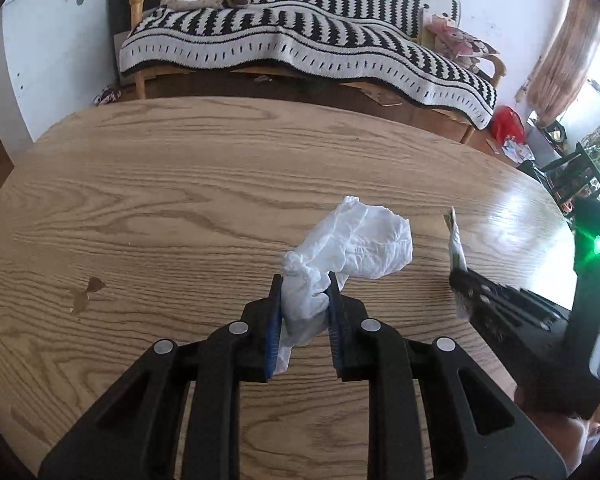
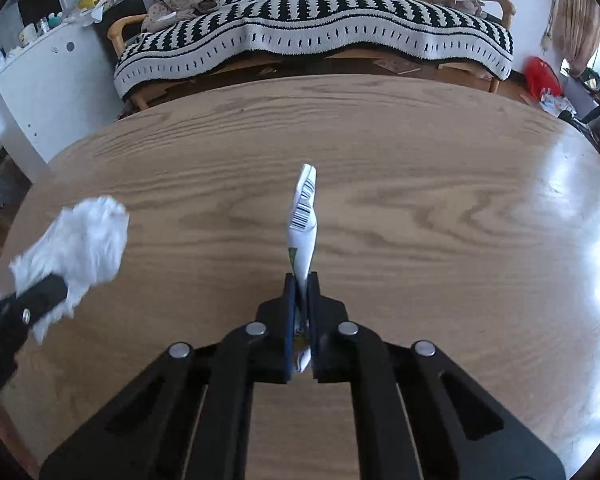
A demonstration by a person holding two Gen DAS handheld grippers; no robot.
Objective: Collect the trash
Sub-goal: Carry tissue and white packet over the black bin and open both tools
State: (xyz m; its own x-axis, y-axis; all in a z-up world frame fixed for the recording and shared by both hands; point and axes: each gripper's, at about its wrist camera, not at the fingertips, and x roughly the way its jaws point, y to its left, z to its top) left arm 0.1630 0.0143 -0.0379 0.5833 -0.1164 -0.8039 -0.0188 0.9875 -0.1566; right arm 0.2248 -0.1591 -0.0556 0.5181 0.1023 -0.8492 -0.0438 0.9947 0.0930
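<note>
My left gripper (image 1: 305, 282) is shut on a crumpled white tissue (image 1: 356, 240), which sticks up and to the right above the wooden table (image 1: 180, 208). My right gripper (image 2: 301, 280) is shut on a flat white wrapper with a barcode (image 2: 305, 216), held edge-on and upright between the pads. In the left wrist view the right gripper (image 1: 458, 280) shows at the right with the wrapper (image 1: 455, 240) sticking out of it. In the right wrist view the left gripper's finger (image 2: 40, 296) and its tissue (image 2: 84, 240) appear at the left, blurred.
A small brown stain (image 1: 88, 292) marks the table at the left. Beyond the table's far edge stands a wooden couch with a black-and-white striped blanket (image 1: 300, 40). A white cabinet (image 1: 52, 60) stands at the left, a red bag (image 1: 508, 122) on the floor at the right.
</note>
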